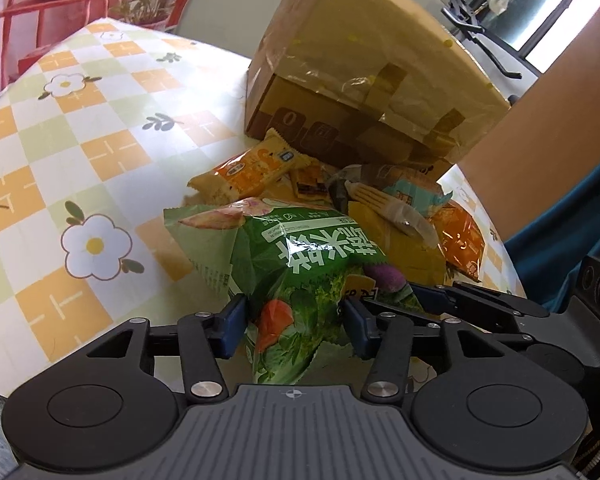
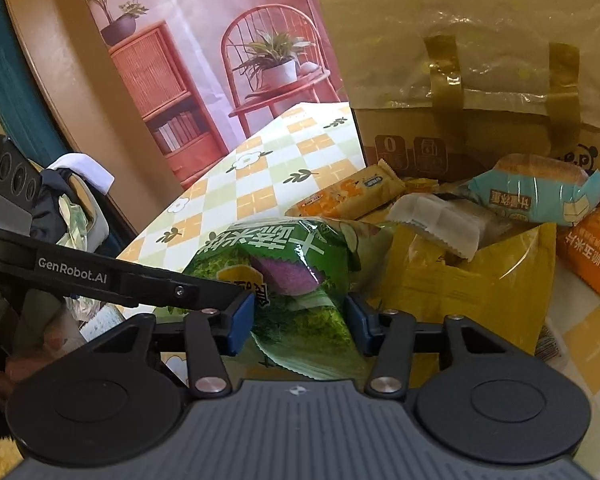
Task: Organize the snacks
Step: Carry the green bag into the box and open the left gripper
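Note:
A green snack bag (image 1: 292, 276) with vegetable pictures lies at the near edge of a snack pile. My left gripper (image 1: 294, 322) is shut on its near end. My right gripper (image 2: 300, 320) is shut on the same green bag (image 2: 292, 276) from the other side; its fingers (image 1: 440, 298) show in the left wrist view. Behind lie an orange cracker packet (image 1: 252, 176), a yellow bag (image 2: 480, 280), a white-wrapped bar (image 2: 440, 224), a teal bread packet (image 2: 540, 196) and an orange snack bag (image 2: 592, 248).
A tall cardboard box (image 1: 380, 72) with taped yellow lid stands behind the pile. The table carries an orange and green checked floral cloth (image 1: 80, 160). A printed backdrop (image 2: 204, 80) hangs behind. The table edge runs at the right (image 1: 500, 248).

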A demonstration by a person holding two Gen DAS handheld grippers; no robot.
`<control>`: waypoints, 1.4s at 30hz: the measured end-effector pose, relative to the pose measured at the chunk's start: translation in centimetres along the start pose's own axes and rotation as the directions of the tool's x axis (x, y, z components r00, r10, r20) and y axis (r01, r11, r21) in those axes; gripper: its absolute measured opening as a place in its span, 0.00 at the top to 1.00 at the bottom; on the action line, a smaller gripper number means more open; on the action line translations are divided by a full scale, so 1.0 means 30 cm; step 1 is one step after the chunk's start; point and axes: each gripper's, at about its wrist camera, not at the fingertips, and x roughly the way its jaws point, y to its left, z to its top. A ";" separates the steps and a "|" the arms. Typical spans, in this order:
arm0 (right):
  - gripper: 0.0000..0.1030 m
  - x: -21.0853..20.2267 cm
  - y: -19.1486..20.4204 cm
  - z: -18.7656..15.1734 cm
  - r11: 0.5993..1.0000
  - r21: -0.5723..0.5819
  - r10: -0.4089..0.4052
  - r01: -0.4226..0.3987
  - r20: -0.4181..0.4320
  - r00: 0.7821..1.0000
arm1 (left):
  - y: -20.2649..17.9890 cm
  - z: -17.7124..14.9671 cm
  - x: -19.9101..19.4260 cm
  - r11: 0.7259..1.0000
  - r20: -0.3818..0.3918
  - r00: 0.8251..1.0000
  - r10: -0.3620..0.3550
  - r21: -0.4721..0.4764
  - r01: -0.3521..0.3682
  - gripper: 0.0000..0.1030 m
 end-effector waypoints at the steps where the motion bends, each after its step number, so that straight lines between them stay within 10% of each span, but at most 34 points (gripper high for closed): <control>1: 0.52 -0.004 0.001 -0.001 1.000 -0.004 0.002 -0.002 0.005 1.000 | -0.005 -0.001 -0.006 1.000 0.009 1.000 0.002 0.009 -0.002 0.49; 24: 0.56 -0.242 0.069 0.218 0.979 -0.180 -0.023 0.093 0.357 0.934 | -0.297 0.284 -0.203 0.948 0.306 0.950 -0.058 0.316 -0.044 0.49; 42: 0.56 -0.287 -0.077 0.413 0.963 -0.184 -0.084 0.198 0.495 0.865 | -0.432 0.507 -0.084 0.920 0.364 0.924 -0.115 0.389 -0.039 0.49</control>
